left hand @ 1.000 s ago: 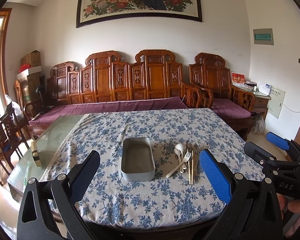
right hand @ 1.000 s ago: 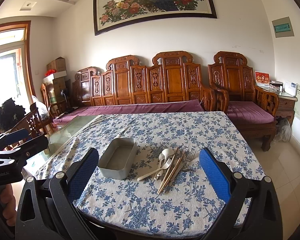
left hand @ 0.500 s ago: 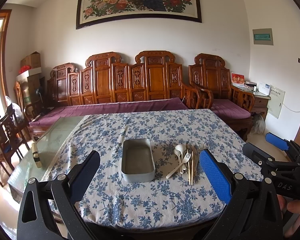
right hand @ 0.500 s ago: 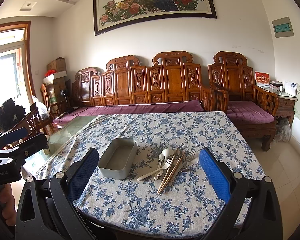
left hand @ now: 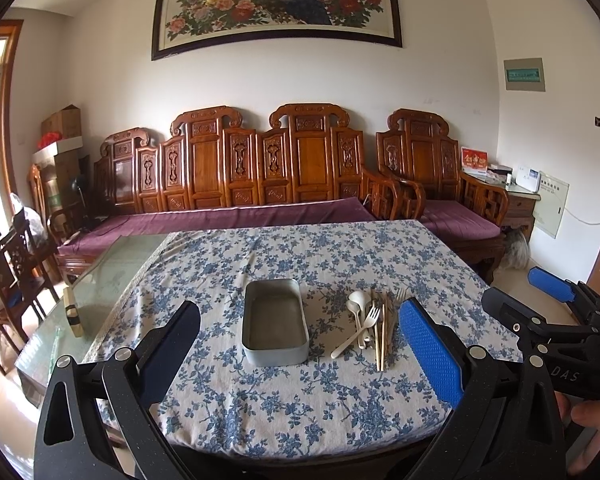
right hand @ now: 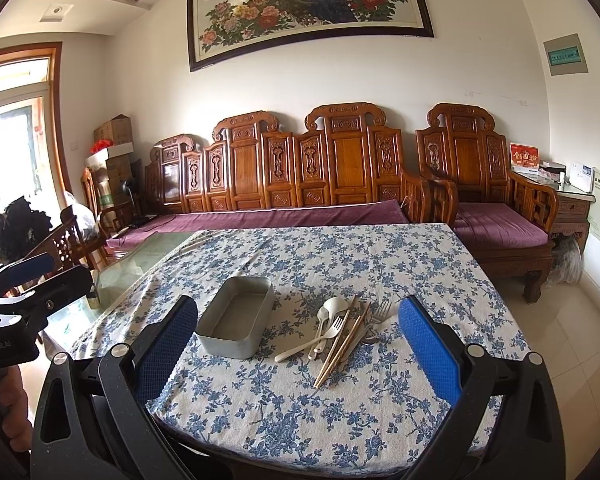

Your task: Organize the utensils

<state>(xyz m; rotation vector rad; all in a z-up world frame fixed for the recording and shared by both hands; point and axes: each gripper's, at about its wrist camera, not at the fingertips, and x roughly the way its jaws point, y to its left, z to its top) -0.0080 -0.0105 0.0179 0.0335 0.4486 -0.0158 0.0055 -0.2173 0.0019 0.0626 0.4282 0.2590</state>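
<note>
In the left wrist view, the left gripper [left hand: 300, 344] is held above the near edge of a table covered by a blue-flowered tablecloth [left hand: 300, 256]. Its jaws are spread wide, with nothing between them. A grey metal tray [left hand: 274, 326] is seen lying on the cloth, and it holds nothing. Just to its right, a pile of utensils [left hand: 370, 326] is laid on the cloth: white spoons, a white fork, a metal fork and wooden chopsticks, all outside the tray. The right gripper [left hand: 548, 308] is seen at the right edge, off the table.

In the right wrist view, the right gripper [right hand: 298, 348] is likewise held above the near edge of the tablecloth [right hand: 340, 256], its jaws released and wide apart, nothing grasped. The tray [right hand: 236, 326] is seen left of centre, and the utensils [right hand: 340, 330] lie heaped beside it on the right, near but apart. The left gripper [right hand: 24, 284] appears at the left edge. A carved wooden bench [right hand: 300, 168] stands behind the table.
</note>
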